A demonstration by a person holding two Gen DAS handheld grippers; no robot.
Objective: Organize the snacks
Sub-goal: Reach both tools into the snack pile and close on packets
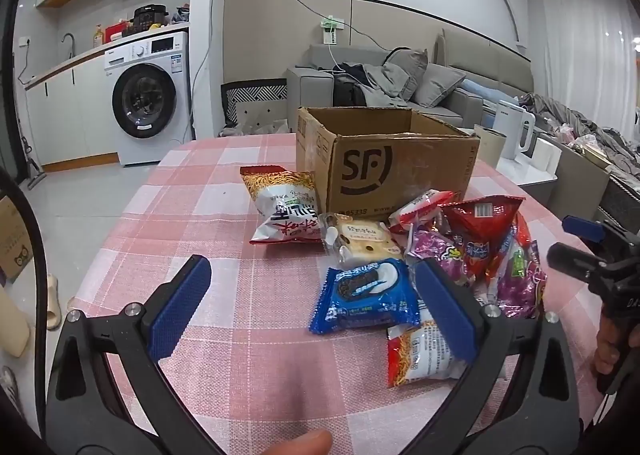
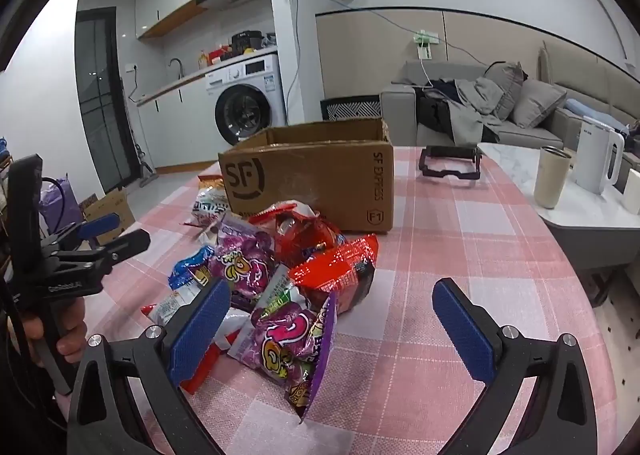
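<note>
An open cardboard box (image 1: 400,171) (image 2: 316,179) stands on the pink checked tablecloth (image 1: 200,215). Snack packets lie in front of it: a white noodle-snack bag (image 1: 286,209), a clear biscuit pack (image 1: 366,241), a blue cookie pack (image 1: 366,297), red bags (image 1: 486,233) (image 2: 336,275) and purple candy bags (image 2: 284,339). My left gripper (image 1: 312,283) hovers open, the blue cookie pack between its fingers but untouched. My right gripper (image 2: 332,317) is open above the purple candy bag, its left pad (image 2: 198,329) over the pile. The other gripper shows at each view's edge.
A black frame-like object (image 2: 450,165) lies on the cloth behind the box. A side table (image 2: 592,211) to the right carries a beige cup (image 2: 554,177) and a white kettle (image 2: 600,163). A sofa and a washing machine stand beyond. A fingertip (image 1: 304,443) shows at the bottom.
</note>
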